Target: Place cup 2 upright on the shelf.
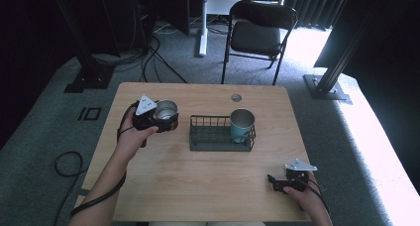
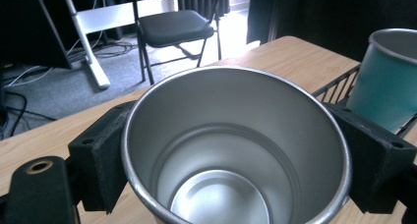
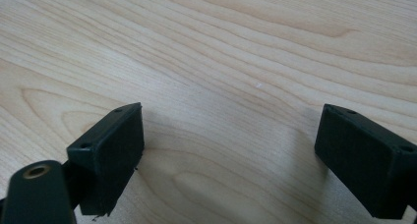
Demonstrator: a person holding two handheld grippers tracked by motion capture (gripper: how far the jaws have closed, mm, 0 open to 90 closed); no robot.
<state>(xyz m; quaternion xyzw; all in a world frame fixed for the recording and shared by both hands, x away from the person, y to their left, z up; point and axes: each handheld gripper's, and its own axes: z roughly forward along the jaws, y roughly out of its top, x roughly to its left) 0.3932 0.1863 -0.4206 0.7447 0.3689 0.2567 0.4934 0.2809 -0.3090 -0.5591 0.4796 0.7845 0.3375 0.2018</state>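
Observation:
My left gripper [image 1: 161,118] is shut on a steel cup [image 1: 165,109] over the table's left side; the cup stands upright. In the left gripper view the cup [image 2: 236,145] is empty, with a black pad [image 2: 101,155] pressed on each side of it. A teal cup [image 1: 242,125] stands in the right end of a black wire rack [image 1: 210,137] at the table's middle, and it appears again as a teal cup [image 2: 388,81] at the right of the left gripper view. My right gripper [image 1: 277,182] rests low at the front right, open, with bare wood between its pads [image 3: 113,155].
The wooden table [image 1: 198,186] has a round cable hole [image 1: 236,97] near its far edge. A black folding chair [image 1: 257,32] stands on the carpet beyond it. Cables lie on the floor at the left, and black frame posts stand on both sides.

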